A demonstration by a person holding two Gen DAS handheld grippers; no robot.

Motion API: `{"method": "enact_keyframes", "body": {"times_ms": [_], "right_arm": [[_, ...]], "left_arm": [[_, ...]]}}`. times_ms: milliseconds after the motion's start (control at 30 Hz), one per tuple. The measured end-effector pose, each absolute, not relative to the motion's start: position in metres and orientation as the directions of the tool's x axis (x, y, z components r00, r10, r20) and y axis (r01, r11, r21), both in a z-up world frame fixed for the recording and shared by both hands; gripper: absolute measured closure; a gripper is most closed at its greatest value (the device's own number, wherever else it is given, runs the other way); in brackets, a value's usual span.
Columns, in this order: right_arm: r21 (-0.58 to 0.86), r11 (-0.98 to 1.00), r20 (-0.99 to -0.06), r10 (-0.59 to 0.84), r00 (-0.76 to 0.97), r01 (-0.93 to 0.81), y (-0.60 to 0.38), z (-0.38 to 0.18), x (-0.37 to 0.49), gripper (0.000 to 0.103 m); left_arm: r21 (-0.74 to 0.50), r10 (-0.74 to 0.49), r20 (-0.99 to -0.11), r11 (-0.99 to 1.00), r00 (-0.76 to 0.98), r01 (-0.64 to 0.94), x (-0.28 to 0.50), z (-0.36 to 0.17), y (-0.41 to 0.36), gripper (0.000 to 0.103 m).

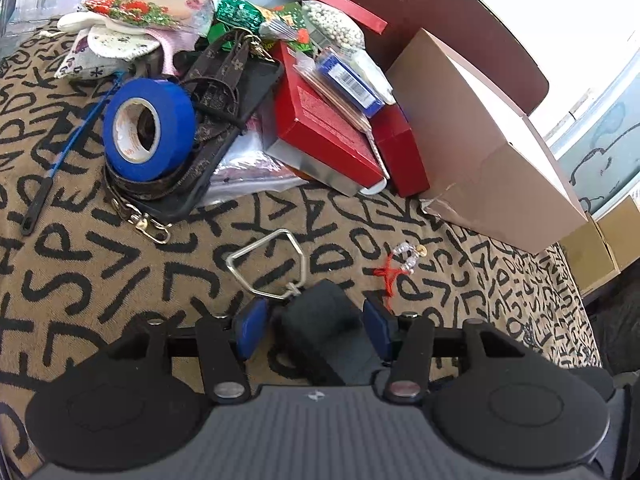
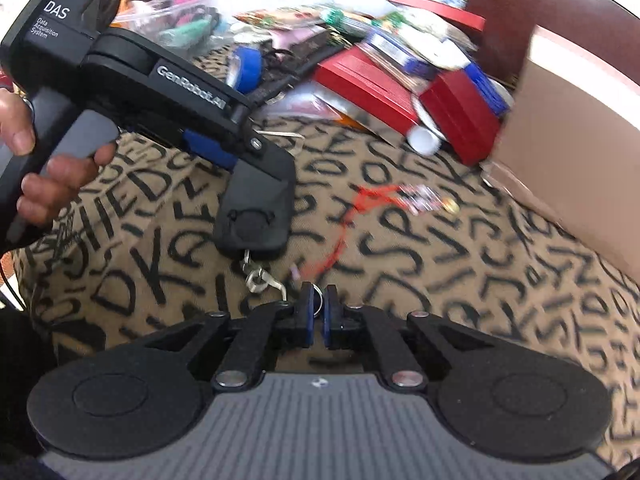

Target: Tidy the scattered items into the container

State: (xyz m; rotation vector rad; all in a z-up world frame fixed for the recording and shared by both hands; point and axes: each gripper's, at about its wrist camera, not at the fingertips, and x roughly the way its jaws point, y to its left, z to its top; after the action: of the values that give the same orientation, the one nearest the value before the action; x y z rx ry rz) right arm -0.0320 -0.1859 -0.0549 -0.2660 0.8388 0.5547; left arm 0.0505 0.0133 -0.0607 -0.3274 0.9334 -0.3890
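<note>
The left gripper [image 1: 316,320] stands wide open around a black key fob [image 1: 328,328] lying on the lettered cloth [image 1: 120,280]. The right gripper [image 2: 319,312] is pinched nearly closed on a small key ring [image 2: 318,300]. The cardboard box [image 1: 480,152] sits nearby, to the right.
</note>
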Motion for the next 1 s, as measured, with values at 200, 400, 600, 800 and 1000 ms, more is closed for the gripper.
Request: {"method": "enact_keyframes", "body": {"times_ms": [200,400,600,800,1000], "right_arm": [[-0.031,0.826,-0.767,0.342,0.544,-0.563,-0.19,-0.051,-0.049,0.1],[-0.065,0.848,-0.727,0.32,0.608,-0.525,-0.179,-0.049,-0.031,0.099],[-0.053,0.908,-0.681,0.271,0.68,-0.415,-0.177,-0.047,0.005,0.097],[-0.031,0.911,-0.654,0.292,0.698,-0.411,-0.17,-0.045,0.028,0.06],[-0.044,0.908,-0.697,0.27,0.665,-0.416,-0.16,-0.064,0.04,0.061]], "left_arm": [[-0.438,-0.475,-0.706,0.876,0.525,0.203,0.047,-0.06,0.006,0.047],[-0.431,-0.477,-0.713,0.876,0.514,0.217,0.044,-0.06,0.002,0.042],[-0.415,-0.482,-0.71,0.876,0.513,0.247,0.053,-0.064,-0.012,0.04],[-0.482,-0.517,-0.688,0.85,0.51,0.211,0.069,-0.067,-0.003,0.04],[-0.483,-0.523,-0.684,0.847,0.508,0.221,0.069,-0.066,-0.001,0.039]]}}
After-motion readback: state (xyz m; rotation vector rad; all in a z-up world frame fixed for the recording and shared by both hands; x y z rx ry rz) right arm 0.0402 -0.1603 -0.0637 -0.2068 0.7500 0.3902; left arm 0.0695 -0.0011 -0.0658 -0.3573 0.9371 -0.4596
